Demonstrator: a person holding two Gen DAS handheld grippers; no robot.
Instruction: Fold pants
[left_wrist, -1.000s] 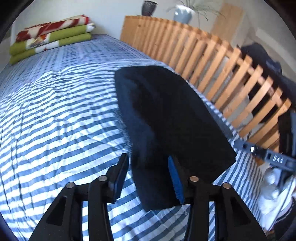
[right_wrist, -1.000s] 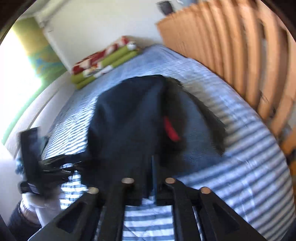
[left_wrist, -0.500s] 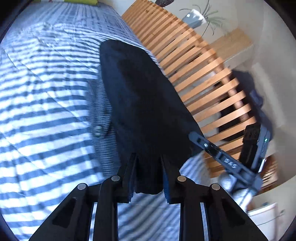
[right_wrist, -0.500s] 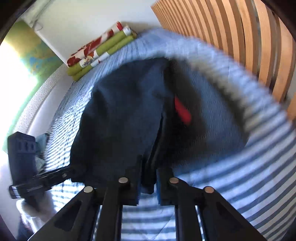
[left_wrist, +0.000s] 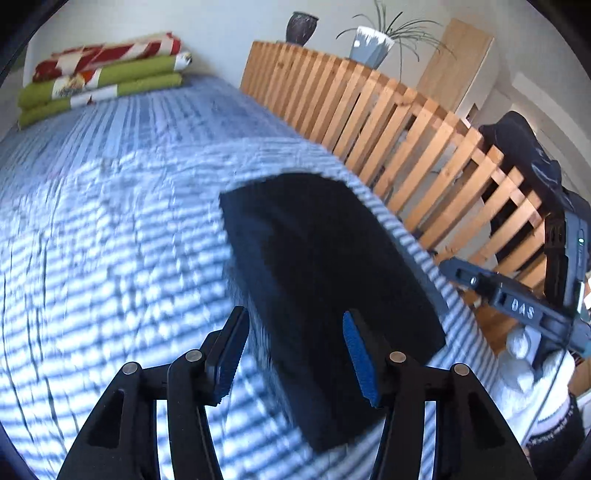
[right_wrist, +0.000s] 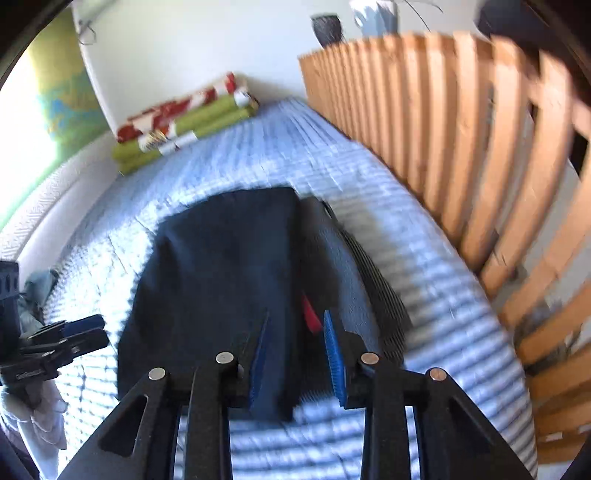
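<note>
both hems have just been let go: the left gripper (left_wrist: 293, 354) and right gripper (right_wrist: 295, 363), clamped on cloth half a second ago, now stand parted. the dark pants (left_wrist: 325, 295) lie folded on the striped bedspread (left_wrist: 110, 221) beside the slatted rail (left_wrist: 424, 147), long axis running away from the grippers. another fold probably remains.

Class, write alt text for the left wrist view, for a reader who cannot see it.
Dark folded pants lie on a blue-and-white striped bed, with the left gripper open just above their near end, pads clear of the cloth after just opening. A wooden slatted rail runs along the right, folded blankets sit at the far end, and the right gripper shows at the right edge.
</note>
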